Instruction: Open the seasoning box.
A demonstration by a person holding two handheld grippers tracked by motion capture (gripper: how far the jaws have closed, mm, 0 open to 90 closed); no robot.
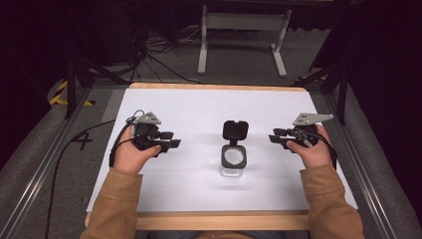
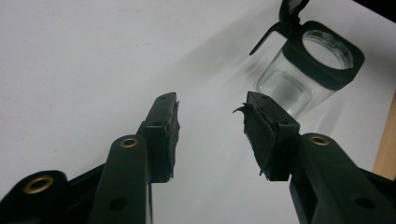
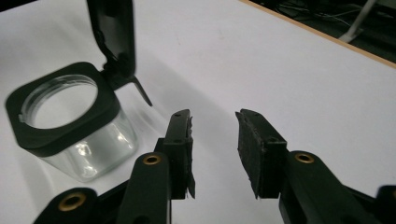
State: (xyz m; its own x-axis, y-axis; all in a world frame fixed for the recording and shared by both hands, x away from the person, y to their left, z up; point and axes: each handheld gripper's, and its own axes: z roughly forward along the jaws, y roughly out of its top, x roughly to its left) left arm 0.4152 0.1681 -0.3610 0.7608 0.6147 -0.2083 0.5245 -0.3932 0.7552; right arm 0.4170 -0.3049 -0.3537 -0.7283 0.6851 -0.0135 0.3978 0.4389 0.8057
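A clear glass jar (image 1: 234, 158) with a black square collar stands in the middle of the white table top, and its black hinged lid (image 1: 235, 130) is flipped up and back. The jar (image 2: 306, 70) looks empty inside. My left gripper (image 1: 172, 142) is held to the left of the jar, pointing toward it, open with nothing between its fingers (image 2: 166, 135). My right gripper (image 1: 273, 137) is held to the right of the jar (image 3: 70, 126), also pointing inward, open and holding nothing. Both grippers (image 3: 214, 140) stay apart from the jar.
The white sheet (image 1: 209, 107) covers a wooden table with a bare wood edge (image 1: 219, 219) at the front. Metal rails run along both sides. Cables (image 1: 149, 55) and a white stand (image 1: 244, 37) lie on the floor beyond the table.
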